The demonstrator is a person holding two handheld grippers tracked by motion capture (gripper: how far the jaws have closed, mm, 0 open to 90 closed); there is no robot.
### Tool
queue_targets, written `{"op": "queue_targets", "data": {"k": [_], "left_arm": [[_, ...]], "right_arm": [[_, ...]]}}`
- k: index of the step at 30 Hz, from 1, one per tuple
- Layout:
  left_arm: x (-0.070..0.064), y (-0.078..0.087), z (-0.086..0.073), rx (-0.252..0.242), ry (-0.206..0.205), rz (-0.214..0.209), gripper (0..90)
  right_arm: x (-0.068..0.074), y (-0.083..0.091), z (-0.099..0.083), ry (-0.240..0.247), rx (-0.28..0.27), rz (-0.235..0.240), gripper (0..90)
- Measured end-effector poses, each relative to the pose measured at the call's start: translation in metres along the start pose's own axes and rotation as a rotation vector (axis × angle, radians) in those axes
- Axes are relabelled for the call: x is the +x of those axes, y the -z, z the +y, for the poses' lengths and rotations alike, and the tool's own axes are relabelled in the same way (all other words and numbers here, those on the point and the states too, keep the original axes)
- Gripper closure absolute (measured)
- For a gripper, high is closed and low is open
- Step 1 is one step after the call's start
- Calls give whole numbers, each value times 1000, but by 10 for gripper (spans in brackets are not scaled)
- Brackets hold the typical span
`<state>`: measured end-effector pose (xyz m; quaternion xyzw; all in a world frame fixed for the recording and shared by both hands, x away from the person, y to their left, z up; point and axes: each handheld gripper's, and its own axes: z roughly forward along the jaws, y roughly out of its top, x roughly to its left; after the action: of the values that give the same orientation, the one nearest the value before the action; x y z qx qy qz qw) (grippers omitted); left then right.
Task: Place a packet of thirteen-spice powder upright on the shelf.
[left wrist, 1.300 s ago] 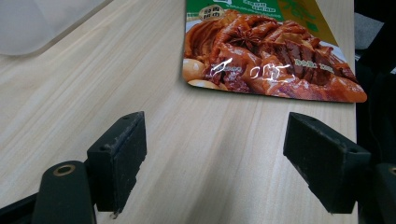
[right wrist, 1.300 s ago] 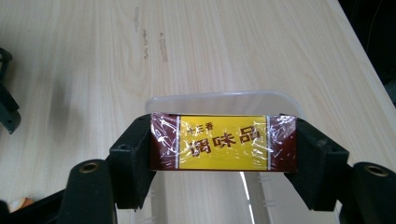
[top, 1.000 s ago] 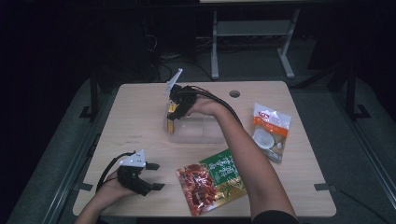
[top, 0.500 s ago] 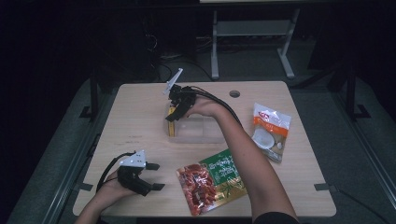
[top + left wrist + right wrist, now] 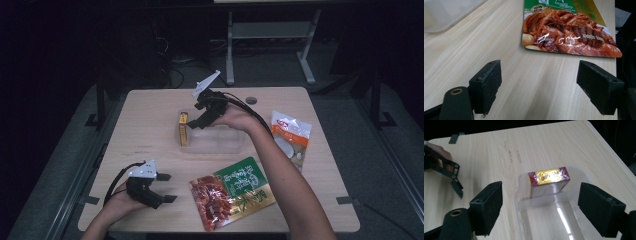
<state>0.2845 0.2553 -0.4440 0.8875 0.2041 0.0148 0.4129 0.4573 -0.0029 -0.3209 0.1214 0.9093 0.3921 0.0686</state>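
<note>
The left claw (image 5: pixel 166 187) rests released on the table (image 5: pixel 150 115), jaws spread toward a red-and-green food pouch (image 5: pixel 231 192). Farther right, the right claw (image 5: pixel 192 124) hovers released over a red-and-yellow box (image 5: pixel 548 178), foil-wrapped, standing inside a clear plastic container (image 5: pixel 554 217) at mid-table.

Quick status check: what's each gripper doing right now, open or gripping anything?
Left gripper: open, empty, low over the table near the red and green food pouch.
Right gripper: open, empty, above the clear plastic container with the yellow and red box inside.
</note>
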Motion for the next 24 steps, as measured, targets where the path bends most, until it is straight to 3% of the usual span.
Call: {"op": "queue_targets", "data": {"k": [3,13,17,18,19,24], "left_arm": [[0,1,0,-3,0,6,197],[1,1,1,11,-7,26,197],[0,-1,1,8,-1,22,199],[0,-2,1,13,-8,24,200],[0,-2,1,16,-7,22,201],[-1,-3,1,15,0,19,202]], "right_arm": [[6,10,-10,-3,-13,-20,198],[31,41,-53,-105,-53,-84,187],[36,50,-76,-135,-36,-112,184],[36,52,-82,-118,-41,-122,184],[40,54,-87,-153,-45,-124,183],[52,60,-109,-174,-61,-136,183]]}}
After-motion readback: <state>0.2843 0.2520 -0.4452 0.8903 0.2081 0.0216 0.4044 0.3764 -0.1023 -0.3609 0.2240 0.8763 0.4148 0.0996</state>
